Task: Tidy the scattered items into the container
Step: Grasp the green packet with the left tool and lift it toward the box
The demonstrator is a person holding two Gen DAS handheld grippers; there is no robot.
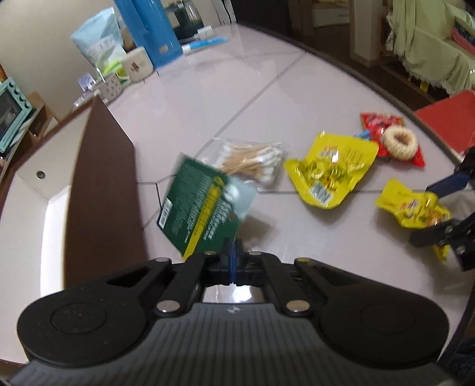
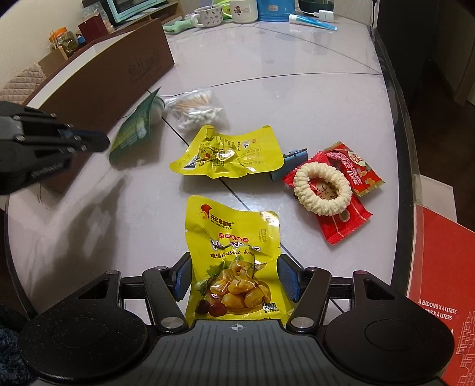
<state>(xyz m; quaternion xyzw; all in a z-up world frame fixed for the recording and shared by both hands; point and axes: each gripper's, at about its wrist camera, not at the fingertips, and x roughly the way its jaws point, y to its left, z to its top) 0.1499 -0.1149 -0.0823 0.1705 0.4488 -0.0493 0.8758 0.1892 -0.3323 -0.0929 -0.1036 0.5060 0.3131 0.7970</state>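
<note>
My left gripper (image 1: 233, 246) is shut on a green packet (image 1: 202, 207) and holds it above the table, right of the brown box (image 1: 104, 190); the left gripper (image 2: 101, 142) with the green packet (image 2: 136, 127) also shows in the right wrist view. My right gripper (image 2: 234, 279) is open, its fingers either side of a yellow chestnut bag (image 2: 234, 261) lying on the table; the same bag (image 1: 412, 207) shows in the left wrist view. A second yellow bag (image 2: 228, 154), a bag of cotton swabs (image 2: 196, 110), red sachets (image 2: 344, 190) and a cream hair tie (image 2: 322, 190) lie on the table.
The brown box (image 2: 118, 74) stands open at the table's left. Mugs (image 2: 243, 10), a blue jug (image 1: 148, 29) and a tube (image 2: 311, 20) stand at the far end. A red carton (image 2: 439, 297) sits off the right edge. A small blue clip (image 2: 292, 161) lies beside the sachets.
</note>
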